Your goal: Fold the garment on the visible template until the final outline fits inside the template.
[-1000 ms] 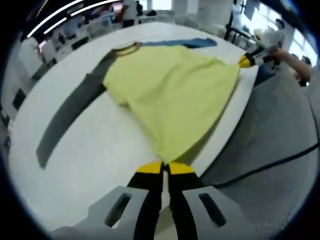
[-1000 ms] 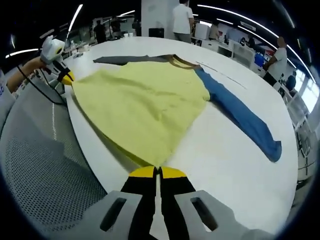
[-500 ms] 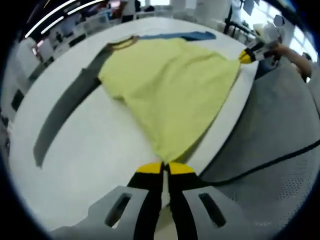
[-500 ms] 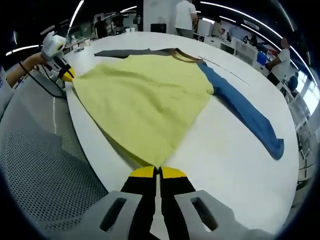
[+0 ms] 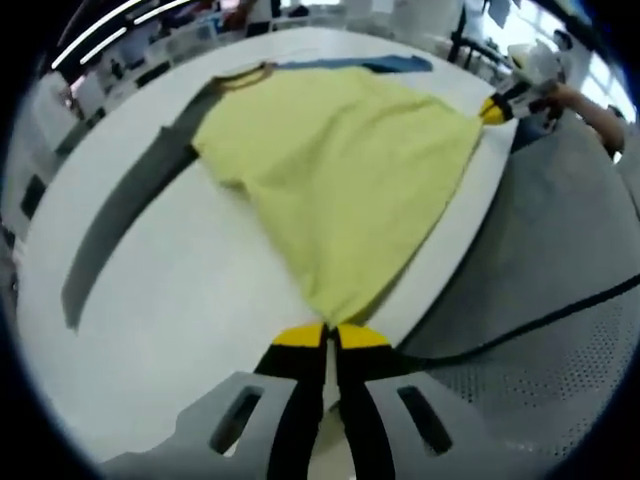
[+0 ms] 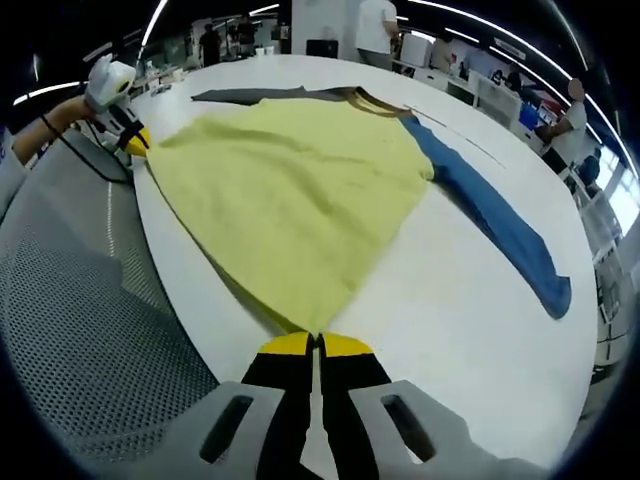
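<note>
Garment is spread flat on the white table, yellow body fanning out toward 12 o'clock from both sets of jaws. Left gripper is pinched shut on one hem corner, right gripper is clamped on the other. Long axis runs hem to collar, grey sleeve off at 10 o'clock, blue sleeve at 2 o'clock, so a fold away toward the collar looks likely

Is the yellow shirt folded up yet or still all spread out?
Spread out. The yellow long-sleeved shirt lies flat on the white table, its blue sleeve and grey sleeve stretched sideways, unfolded.
</note>
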{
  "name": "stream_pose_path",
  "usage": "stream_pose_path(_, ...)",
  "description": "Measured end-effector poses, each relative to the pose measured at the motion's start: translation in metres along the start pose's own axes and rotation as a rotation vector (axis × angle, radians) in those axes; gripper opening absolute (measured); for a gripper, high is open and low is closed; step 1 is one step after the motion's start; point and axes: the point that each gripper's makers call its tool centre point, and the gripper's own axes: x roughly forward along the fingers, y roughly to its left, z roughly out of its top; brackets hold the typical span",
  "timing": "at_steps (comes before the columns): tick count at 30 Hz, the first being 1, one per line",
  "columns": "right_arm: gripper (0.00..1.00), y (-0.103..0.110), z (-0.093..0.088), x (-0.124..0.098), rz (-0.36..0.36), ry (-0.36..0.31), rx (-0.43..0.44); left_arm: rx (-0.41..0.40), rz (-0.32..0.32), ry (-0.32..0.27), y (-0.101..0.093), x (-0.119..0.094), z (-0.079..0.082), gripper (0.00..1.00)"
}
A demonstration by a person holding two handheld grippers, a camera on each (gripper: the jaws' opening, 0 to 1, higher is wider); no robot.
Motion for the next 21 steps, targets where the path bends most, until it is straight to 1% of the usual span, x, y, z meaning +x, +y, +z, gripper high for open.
stream_pose_path(3, 0.02, 0.0005, -0.0017, 0.0007, 0.003, 0.005, 0.001, 0.000, -0.001, 0.008, -0.0005, 0.0014, -0.0023, 0.00)
stream_pose_path(6, 0.02, 0.0012, -0.0030, 0.0013, 0.005, 0.010, 0.000, 0.009, 0.002, 0.029, -0.0001, 0.0033, -0.0074, 0.00)
stream_pose_path(12, 0.02, 0.0016, -0.0050, 0.0038, 0.009, 0.018, 0.001, -0.009, 0.000, 0.019, 0.0017, 0.0032, -0.0076, 0.00)
stream_pose_path(17, 0.03, 0.0024, -0.0067, 0.0056, 0.009, 0.027, -0.008, -0.008, 0.001, 0.020, 0.0008, 0.0030, -0.0073, 0.00)
stream_pose_path(21, 0.02, 0.0022, -0.0082, 0.0065, 0.013, 0.024, 0.006, -0.002, 0.003, 0.022, 0.0003, 0.0029, -0.0072, 0.00)
